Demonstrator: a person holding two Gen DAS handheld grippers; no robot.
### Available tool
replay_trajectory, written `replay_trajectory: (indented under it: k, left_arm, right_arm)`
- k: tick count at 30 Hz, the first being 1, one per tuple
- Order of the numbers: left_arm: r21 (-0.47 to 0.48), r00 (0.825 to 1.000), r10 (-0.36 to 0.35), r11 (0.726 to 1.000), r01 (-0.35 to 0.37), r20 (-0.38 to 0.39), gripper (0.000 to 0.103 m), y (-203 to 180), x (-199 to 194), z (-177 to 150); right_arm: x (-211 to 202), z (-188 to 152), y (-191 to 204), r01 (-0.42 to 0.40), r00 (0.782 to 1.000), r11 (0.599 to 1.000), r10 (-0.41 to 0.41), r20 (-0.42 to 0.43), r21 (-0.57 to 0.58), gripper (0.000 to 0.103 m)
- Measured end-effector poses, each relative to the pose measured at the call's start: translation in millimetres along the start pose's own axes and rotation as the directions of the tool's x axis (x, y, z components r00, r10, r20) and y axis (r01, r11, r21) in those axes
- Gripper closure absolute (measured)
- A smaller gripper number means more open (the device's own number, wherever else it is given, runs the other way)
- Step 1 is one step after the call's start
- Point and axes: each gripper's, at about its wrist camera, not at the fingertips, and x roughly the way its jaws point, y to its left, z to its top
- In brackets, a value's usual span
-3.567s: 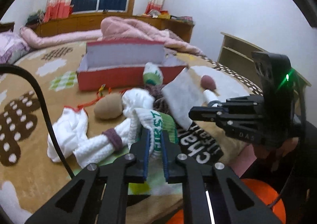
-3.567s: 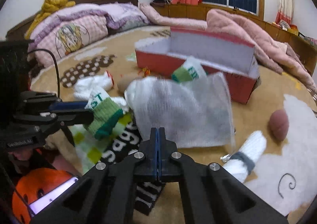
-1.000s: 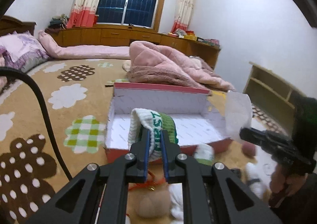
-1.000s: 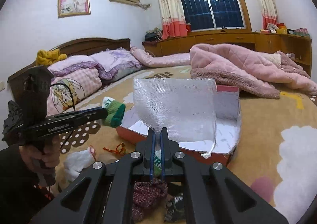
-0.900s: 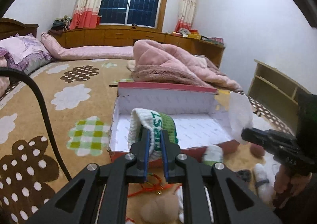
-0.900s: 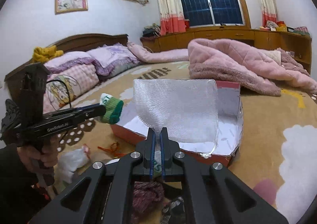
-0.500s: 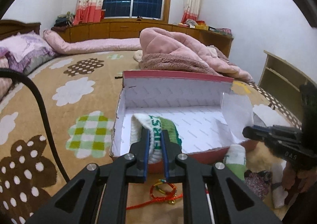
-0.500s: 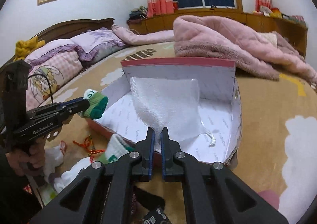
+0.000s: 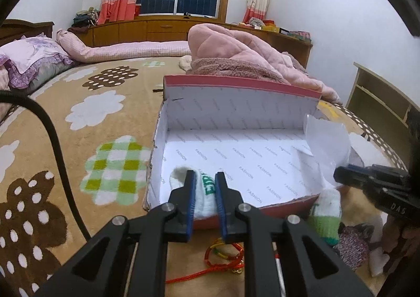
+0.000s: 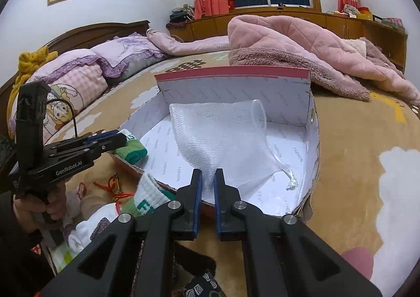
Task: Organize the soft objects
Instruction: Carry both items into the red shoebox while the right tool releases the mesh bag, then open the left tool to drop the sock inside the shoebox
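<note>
A red cardboard box [image 9: 236, 84] with a white printed lining lies open on the bed; it also shows in the right wrist view [image 10: 262, 74]. My left gripper [image 9: 205, 179] is over the box's near left corner, its jaws slightly parted around a white and green sock [image 9: 203, 192] that rests on the lining. My right gripper [image 10: 208, 176] is at the box's near edge, jaws slightly parted around the lower edge of a white mesh cloth [image 10: 223, 139] that droops into the box. The left gripper [image 10: 123, 139] with the sock [image 10: 132, 151] also shows in the right wrist view.
More soft items lie before the box: a second white and green sock [image 10: 149, 197], white socks [image 10: 86, 228], a maroon knit piece [image 9: 354, 244], a red cord [image 9: 223, 255]. A pink quilt [image 10: 302, 45] lies behind the box. Pillows [image 10: 78, 74] are at the left.
Both grippers came down to the box. The sock and the mesh cloth sank onto the lining, and both pairs of jaws have parted a little.
</note>
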Motion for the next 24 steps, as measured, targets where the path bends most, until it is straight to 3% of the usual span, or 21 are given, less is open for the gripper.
replay_trajectory:
  k: [3,5,6,7,9,14,18,20,24]
  left_arm:
    - [0.001,1.000,-0.004,1.000,0.004,0.009,0.085,-0.2,-1.9,-1.6]
    - [0.010,1.000,-0.006,1.000,0.006,0.014,0.069,-2.0,-3.2,-3.9]
    - [0.015,1.000,-0.001,1.000,0.001,0.013,0.050,-3.3,-3.2,-5.5]
    - [0.020,1.000,-0.004,1.000,0.003,0.016,0.043,-4.6,-3.5,-6.9]
    - [0.023,1.000,-0.002,1.000,0.001,0.026,0.040,-4.9,-6.2,-7.8]
    - [-0.010,0.998,-0.019,1.000,0.019,0.062,0.027,1.3,-14.8,-9.3]
    - [-0.035,0.995,-0.042,0.998,0.045,0.095,0.023,5.8,-22.2,-10.8]
    - [-0.042,0.994,-0.034,0.998,0.038,0.102,0.023,6.2,-24.2,-11.8]
    - [-0.034,0.994,-0.015,0.999,0.018,0.107,0.022,4.3,-26.1,-13.5]
  right_arm:
    - [0.1,0.3,1.3,0.006,1.000,1.000,-0.006,0.000,-0.007,0.092]
    - [-0.5,0.1,3.3,0.008,1.000,1.000,-0.008,0.002,-0.013,0.089]
    - [-0.9,-0.6,4.2,0.009,1.000,1.000,-0.009,0.005,-0.018,0.089]
    - [-1.3,-1.1,4.7,0.015,1.000,1.000,-0.015,0.008,-0.022,0.088]
    - [-2.5,-2.3,5.0,0.018,1.000,1.000,-0.018,0.015,-0.024,0.085]
    - [-9.8,-3.8,5.9,-0.029,0.998,0.999,0.030,0.051,-0.031,0.045]
    - [-13.4,-5.1,15.1,-0.034,0.997,0.996,0.039,0.063,-0.080,0.032]
    - [-14.9,-5.3,19.7,0.004,0.997,0.995,0.003,0.076,-0.095,0.020]
    - [-25.5,-4.2,20.4,0.046,0.989,0.996,-0.035,0.143,-0.076,0.019]
